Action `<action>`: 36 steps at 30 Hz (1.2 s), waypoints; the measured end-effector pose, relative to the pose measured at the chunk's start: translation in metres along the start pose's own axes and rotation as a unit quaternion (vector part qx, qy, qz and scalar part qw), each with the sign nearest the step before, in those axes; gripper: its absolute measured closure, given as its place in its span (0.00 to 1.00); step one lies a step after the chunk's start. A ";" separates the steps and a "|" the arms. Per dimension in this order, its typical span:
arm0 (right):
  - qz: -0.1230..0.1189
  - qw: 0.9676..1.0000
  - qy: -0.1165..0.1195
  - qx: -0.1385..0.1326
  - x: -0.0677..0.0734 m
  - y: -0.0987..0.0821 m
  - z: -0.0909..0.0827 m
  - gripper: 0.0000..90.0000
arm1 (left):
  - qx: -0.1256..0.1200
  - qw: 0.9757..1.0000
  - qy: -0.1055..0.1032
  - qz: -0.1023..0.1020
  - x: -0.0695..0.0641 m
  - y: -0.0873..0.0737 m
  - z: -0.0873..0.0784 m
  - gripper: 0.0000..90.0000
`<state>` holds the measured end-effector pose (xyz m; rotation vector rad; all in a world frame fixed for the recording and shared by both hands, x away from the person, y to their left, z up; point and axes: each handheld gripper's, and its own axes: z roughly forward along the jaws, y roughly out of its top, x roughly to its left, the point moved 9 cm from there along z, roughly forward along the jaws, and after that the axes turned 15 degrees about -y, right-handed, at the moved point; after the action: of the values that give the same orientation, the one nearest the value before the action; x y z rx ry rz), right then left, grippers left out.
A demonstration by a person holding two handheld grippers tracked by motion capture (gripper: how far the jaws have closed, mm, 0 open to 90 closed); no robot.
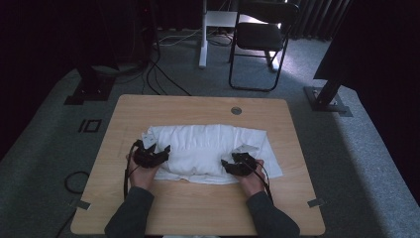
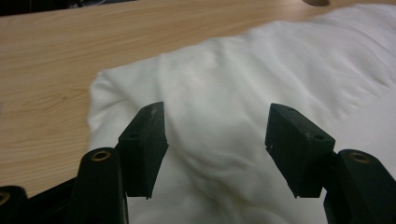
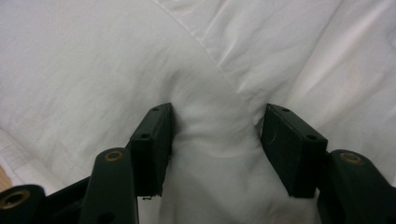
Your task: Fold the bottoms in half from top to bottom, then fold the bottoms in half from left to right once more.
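Clearly rumpled white cloth (image 1: pixel 208 148); left tongs (image 2: pixel 215 140) spread, right tongs (image 3: pixel 215 140) pinching a fold.

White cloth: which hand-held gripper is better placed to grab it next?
Probably right: the right hand-held gripper already has a ridge of the white cloth bunched between its pads. The left hand-held gripper stands open above flat fabric.

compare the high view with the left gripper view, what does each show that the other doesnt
High view alone: the whole wooden table, the person's forearms, the right gripper on the near right part of the white cloth, a black chair and cables on the grey floor beyond.

Left gripper view alone: a close look along the left gripper, its jaws apart with a soft bulge of cloth between them and neither pad pressing on it, plus the cloth's rounded edge against bare wood.

Both share the white cloth, the table top and the left gripper at the cloth's left end.
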<state>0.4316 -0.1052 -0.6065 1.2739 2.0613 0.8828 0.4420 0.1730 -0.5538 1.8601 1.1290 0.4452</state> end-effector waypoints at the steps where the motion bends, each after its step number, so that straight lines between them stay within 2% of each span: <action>1: 0.000 1.000 0.000 0.000 0.000 0.000 0.000 0.47 | -0.005 1.000 0.004 -0.015 0.010 0.001 -0.001 0.43; 4: 0.002 1.000 0.002 0.000 0.000 0.000 0.000 0.47 | 0.000 0.999 0.000 -0.038 0.021 -0.004 0.000 0.42; 7: 0.002 1.000 0.002 -0.001 0.000 0.000 0.000 0.47 | 0.008 0.999 0.001 -0.045 0.027 -0.008 0.003 0.40; 12: 0.003 1.000 0.002 -0.004 0.000 -0.001 0.000 0.47 | 0.010 0.997 -0.003 -0.072 0.038 -0.013 0.009 0.33; 16: 0.004 1.000 0.003 -0.004 0.000 -0.001 0.000 0.47 | 0.019 0.996 0.003 -0.092 0.046 -0.019 0.014 0.27; 18: 0.005 1.000 0.004 -0.006 0.000 -0.001 0.000 0.47 | 0.025 0.994 0.016 -0.102 0.052 -0.022 0.016 0.20; 22: 0.005 1.000 0.005 -0.009 -0.001 -0.001 0.000 0.47 | 0.039 0.991 0.005 -0.126 0.055 -0.030 0.021 0.16; 30: 0.006 1.000 0.004 -0.011 0.000 -0.001 0.000 0.47 | 0.054 0.989 0.010 -0.137 0.061 -0.038 0.027 0.13; 34: 0.007 1.000 0.005 -0.012 0.000 -0.002 0.000 0.47 | 0.066 0.990 0.021 -0.126 0.062 -0.041 0.030 0.12; 36: 0.007 1.000 0.005 -0.012 0.000 -0.002 0.000 0.47 | 0.070 0.991 0.018 -0.115 0.060 -0.042 0.031 0.12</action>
<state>0.4310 -0.1061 -0.6079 1.2754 2.0442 0.9195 0.4720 0.2157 -0.6129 1.8183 1.4124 0.2749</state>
